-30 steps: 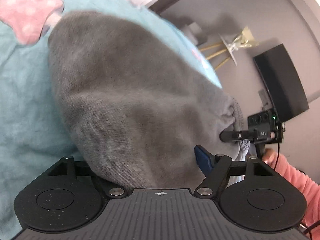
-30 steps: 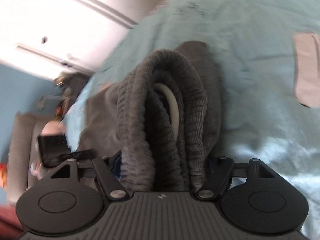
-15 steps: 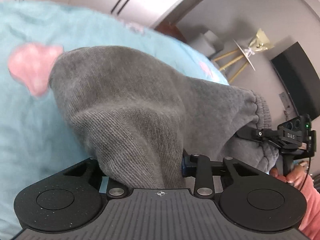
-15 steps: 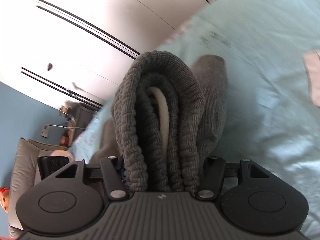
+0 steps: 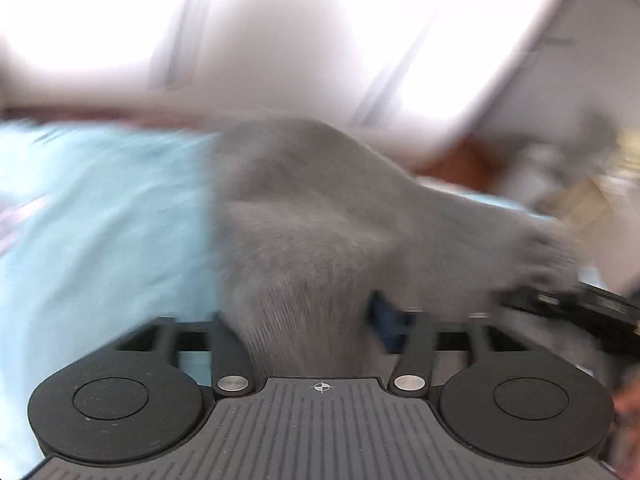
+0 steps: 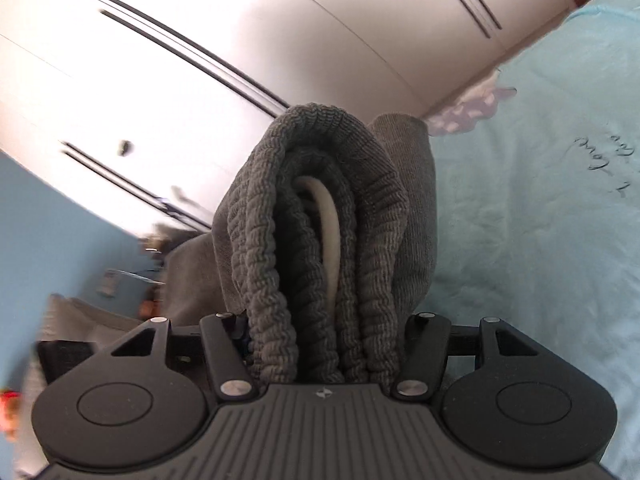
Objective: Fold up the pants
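Under everything you have the pale blue bedspread (image 6: pixel 540 220), and behind it the white wardrobe doors (image 6: pixel 280 40) now fill far more of both views than they did a second ago, when the cameras looked down onto bedding. That tells you both tools have tipped up and risen: you are mid-lift, carrying the garment rather than laying it down.

The grey sweatpants (image 5: pixel 320 208) hang between your two hands, raised off the bed along the edge you hold, with the rest trailing down toward the blue cover. A second ago the fabric spread broadly across the bed in the left view; now it bunches into a hump directly ahead of the tool, and the whole left picture is smeared, so your left hand is moving fast.

Your right gripper (image 6: pixel 324 344) is clamped on the ribbed waistband (image 6: pixel 312 240), doubled over itself, with the pale drawstring (image 6: pixel 328 232) tucked in the fold. That bite looks much the same as half a second ago. Your left gripper (image 5: pixel 308 328) is closed on a pinch of the plainer grey cloth; the jaws sit nearer together than a second ago.

At the far right of the left view, your other tool (image 5: pixel 580 308) shows dark against the fabric, near the gathered band.

Judging from this, the fold itself is not yet made: you probably need to carry the held edge over and lower it onto the rest.
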`<state>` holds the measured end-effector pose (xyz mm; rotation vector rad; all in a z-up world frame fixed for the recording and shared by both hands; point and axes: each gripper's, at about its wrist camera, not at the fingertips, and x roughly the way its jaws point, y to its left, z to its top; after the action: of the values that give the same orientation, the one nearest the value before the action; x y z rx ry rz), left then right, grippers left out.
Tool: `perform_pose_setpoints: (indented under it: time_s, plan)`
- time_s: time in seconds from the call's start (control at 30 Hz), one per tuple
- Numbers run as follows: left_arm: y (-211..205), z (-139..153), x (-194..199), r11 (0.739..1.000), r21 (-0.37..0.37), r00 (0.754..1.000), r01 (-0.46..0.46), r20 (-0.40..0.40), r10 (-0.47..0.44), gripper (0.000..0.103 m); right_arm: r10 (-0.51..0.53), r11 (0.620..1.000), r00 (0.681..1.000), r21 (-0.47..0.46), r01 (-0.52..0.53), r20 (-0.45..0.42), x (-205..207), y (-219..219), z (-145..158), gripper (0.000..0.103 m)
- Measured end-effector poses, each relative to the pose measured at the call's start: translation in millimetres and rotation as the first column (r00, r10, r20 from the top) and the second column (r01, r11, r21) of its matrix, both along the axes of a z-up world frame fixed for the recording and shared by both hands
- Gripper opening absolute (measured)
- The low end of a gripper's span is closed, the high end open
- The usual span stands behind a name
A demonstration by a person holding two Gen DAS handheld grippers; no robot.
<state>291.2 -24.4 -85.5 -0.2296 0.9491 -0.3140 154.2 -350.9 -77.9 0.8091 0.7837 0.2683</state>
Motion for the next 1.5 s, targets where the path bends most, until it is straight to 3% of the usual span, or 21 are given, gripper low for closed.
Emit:
perform_pose_setpoints:
  time_s: [0.07, 0.13, 0.27, 0.33, 0.43, 0.47, 0.53, 0.57, 0.67, 0.73, 0.8, 0.87, 0.9, 1.0, 1.07, 1.17, 1.2, 1.27, 1.3, 1.4, 1.5]
  plan:
    - [4, -16, -3, 0.996, 0.077, 0.997, -0.055, -0.047, 0.059, 0.067, -0.066, 0.986, 0.992, -0.161, 0.048, -0.108, 21, 10, -16, 0.077]
    - [9, -17, -28, 0.998, 0.068, 1.000, -0.007, -0.011, 0.008, 0.076, -0.168, 0.944, 0.969, -0.313, 0.105, -0.181, 24, 13, -19, 0.087]
    - [25, -12, -79, 0.989, 0.145, 0.992, -0.012, 0.124, -0.006, 0.094, -0.223, 0.907, 0.973, -0.378, 0.186, -0.055, -16, 17, 5, 0.092]
    - [31, -24, -91, 0.984, 0.175, 0.991, 0.028, 0.123, -0.050, 0.094, -0.237, 0.871, 0.972, -0.441, 0.217, 0.010, -35, 29, 18, 0.092]
    - [30, -29, -101, 0.978, 0.210, 0.990, 0.009, 0.135, -0.038, 0.095, -0.199, 0.862, 0.979, -0.470, 0.191, 0.033, -45, 51, 20, 0.095]
    - [32, -29, -102, 0.979, 0.203, 0.991, 0.005, 0.129, -0.032, 0.095, -0.198, 0.822, 0.980, -0.543, 0.172, 0.010, -46, 60, 14, 0.095]
    - [45, -32, -100, 0.989, 0.145, 0.998, -0.003, 0.070, -0.007, 0.096, -0.203, 0.690, 0.979, -0.713, 0.127, -0.022, -42, 75, 0, 0.097]
    - [52, -34, -100, 0.994, 0.108, 0.999, -0.024, 0.035, 0.020, 0.096, -0.204, 0.669, 0.979, -0.731, 0.137, -0.003, -45, 76, -4, 0.097]
    - [69, -40, -101, 0.996, 0.035, 0.996, -0.086, -0.014, 0.087, 0.096, -0.315, 0.757, 0.949, -0.595, 0.268, 0.026, -65, 66, 11, 0.096]
    - [73, -41, -105, 0.994, 0.027, 0.994, -0.108, -0.007, 0.108, 0.096, -0.326, 0.868, 0.940, -0.364, 0.338, 0.097, -98, 50, 20, 0.096]
    - [74, -40, -111, 0.992, 0.034, 0.992, -0.124, 0.008, 0.124, 0.096, -0.285, 0.947, 0.952, -0.119, 0.297, 0.108, -113, 44, 18, 0.096]
    - [73, -37, -114, 0.991, 0.046, 0.992, -0.128, 0.016, 0.127, 0.096, -0.203, 0.979, 0.978, 0.035, 0.202, 0.053, -110, 46, 6, 0.094]
    - [73, -36, -115, 0.991, 0.051, 0.992, -0.127, 0.022, 0.126, 0.096, -0.181, 0.982, 0.983, 0.060, 0.179, 0.029, -106, 48, -1, 0.093]
    - [74, -34, -122, 0.991, 0.071, 0.993, -0.113, 0.043, 0.110, 0.096, -0.169, 0.985, 0.984, 0.030, 0.170, -0.052, -90, 51, -16, 0.092]
    - [76, -35, -125, 0.990, 0.080, 0.993, -0.116, 0.045, 0.112, 0.096, -0.164, 0.982, 0.986, 0.090, 0.167, -0.036, -83, 44, -23, 0.089]
    - [77, -37, -130, 0.984, 0.122, 0.992, -0.129, 0.031, 0.126, 0.096, -0.298, 0.953, 0.955, 0.059, 0.296, 0.016, -75, 15, -15, 0.081]
    - [75, -37, -131, 0.977, 0.163, 0.990, -0.139, 0.028, 0.136, 0.096, -0.373, 0.928, 0.927, 0.022, 0.373, 0.034, -76, 5, -11, 0.082]
    - [67, -36, -137, 0.958, 0.252, 0.990, -0.138, 0.037, 0.133, 0.096, -0.491, 0.848, 0.870, -0.201, 0.490, 0.048, -79, -1, 7, 0.089]
    - [63, -34, -140, 0.950, 0.284, 0.991, -0.132, 0.047, 0.124, 0.096, -0.511, 0.829, 0.858, -0.235, 0.507, 0.049, -83, -4, 12, 0.092]
    - [51, -25, -152, 0.940, 0.323, 0.993, -0.113, 0.067, 0.096, 0.096, -0.452, 0.880, 0.890, -0.133, 0.456, 0.062, -109, 3, 16, 0.098]
    - [43, -18, -163, 0.936, 0.339, 0.996, -0.091, 0.053, 0.077, 0.096, -0.353, 0.911, 0.934, -0.208, 0.355, 0.048, -129, 36, 14, 0.098]
